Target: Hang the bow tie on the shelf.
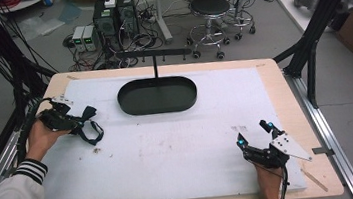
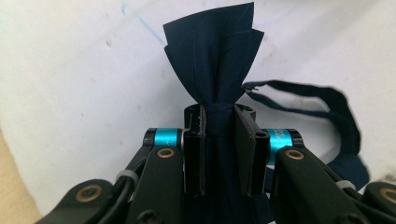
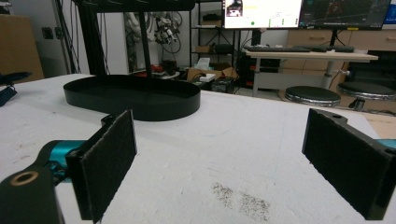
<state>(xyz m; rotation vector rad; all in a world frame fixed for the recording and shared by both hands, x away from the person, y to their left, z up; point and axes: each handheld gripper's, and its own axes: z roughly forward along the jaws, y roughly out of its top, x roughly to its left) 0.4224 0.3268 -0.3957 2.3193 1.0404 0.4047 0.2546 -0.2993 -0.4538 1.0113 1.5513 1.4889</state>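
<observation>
A dark navy bow tie (image 2: 212, 56) with a thin neck strap (image 2: 327, 100) is pinched at its knot between the jaws of my left gripper (image 2: 219, 121), which is shut on it just above the white mat. In the high view the left gripper (image 1: 68, 119) is at the table's left side, and the strap (image 1: 90, 134) loops onto the mat. My right gripper (image 1: 255, 135) stands open at the front right with nothing between its pads (image 3: 109, 158). A black oval tray (image 1: 157, 95) with an upright T-shaped stand (image 1: 154, 56) sits at the back centre.
A white foam mat (image 1: 179, 144) covers most of the wooden table (image 1: 277, 75). Black frame posts (image 1: 323, 10) stand at the table's right and left. Stools (image 1: 209, 7), computers and cables are on the floor beyond the far edge.
</observation>
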